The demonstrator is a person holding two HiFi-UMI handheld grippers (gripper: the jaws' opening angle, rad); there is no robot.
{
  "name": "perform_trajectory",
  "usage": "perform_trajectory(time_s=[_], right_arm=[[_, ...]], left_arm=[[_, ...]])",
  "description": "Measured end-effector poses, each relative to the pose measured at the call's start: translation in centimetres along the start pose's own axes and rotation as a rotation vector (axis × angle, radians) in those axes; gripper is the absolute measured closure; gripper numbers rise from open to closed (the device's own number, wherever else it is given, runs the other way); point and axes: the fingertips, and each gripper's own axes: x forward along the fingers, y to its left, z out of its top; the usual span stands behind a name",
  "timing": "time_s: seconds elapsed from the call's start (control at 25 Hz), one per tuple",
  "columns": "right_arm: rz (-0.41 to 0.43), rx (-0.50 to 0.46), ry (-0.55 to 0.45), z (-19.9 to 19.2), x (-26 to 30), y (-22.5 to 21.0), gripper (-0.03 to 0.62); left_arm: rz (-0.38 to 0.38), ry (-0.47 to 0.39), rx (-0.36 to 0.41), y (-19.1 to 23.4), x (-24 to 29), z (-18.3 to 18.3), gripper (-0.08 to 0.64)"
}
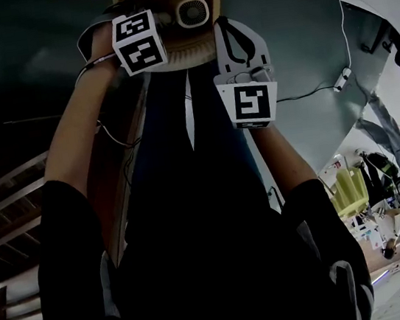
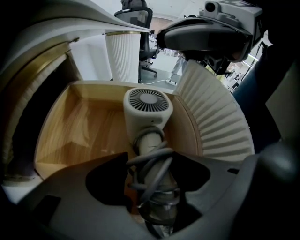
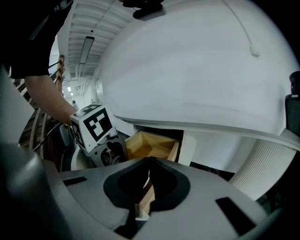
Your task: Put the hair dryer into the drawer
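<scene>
Over on the left, the left gripper (image 2: 157, 204) points almost straight down into the open light-wood drawer (image 2: 79, 126). Its jaws are spread pretty wide and grasping the handle of the cream-white hair dryer with the round grille (image 2: 147, 105). The handle sits right between them, with the grey power cord (image 2: 152, 171) wound around it in a few loops. I can't see a clear gap between the jaws and the handle, so it reads as a real hold.

So the dryer is hanging head-down inside the drawer, grille end toward the far wall and handle end up in the jaws. Whether the head is actually resting on the wooden bottom, honestly can't tell from these angles. The rest of the drawer floor around it is bare wood.

Moving right, the white ribbed drawer front (image 2: 220, 122) runs along the drawer's right side in the left gripper view. The right gripper (image 3: 145, 187) is up at the drawer front's top edge. Its jaws are clenched on that edge, and you can see a strip of wood and white pinched between them. Above all this is the big white rounded desk (image 3: 187, 70) the drawer slides out of.
</scene>
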Motion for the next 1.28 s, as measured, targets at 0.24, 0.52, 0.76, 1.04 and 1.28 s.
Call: perform_trajectory(time_s=[0.24,0.52,0.76,1.04,1.28], right_arm=[[-0.010,-0.016,0.007,-0.4,0.2,-0.4,0.569],[0.001,-0.061,0.003,0.4,-0.5,0.0,0.569],[0.009,-0.082,-0.017,3.1,-1.5,0.2,0.569],[0.002,-0.117,-0.047,7.5,-3.5,1.6,0.569],[-0.032,-0.150,-0.135,11.8,-5.9,3.6,0.569]], left_arm=[[0.008,-0.009,0.033,-0.1,0.2,0.1,0.227],[0.086,-0.055,0.021,0.7,-2.1,0.6,0.224],[0.191,-0.138,-0.002,1.1,-6.5,2.6,0.225],[0.468,-0.219,0.043,1.4,-14.5,4.6,0.475],[0.633,-0.374,-0.076,0.8,-21.6,4.9,0.552]])
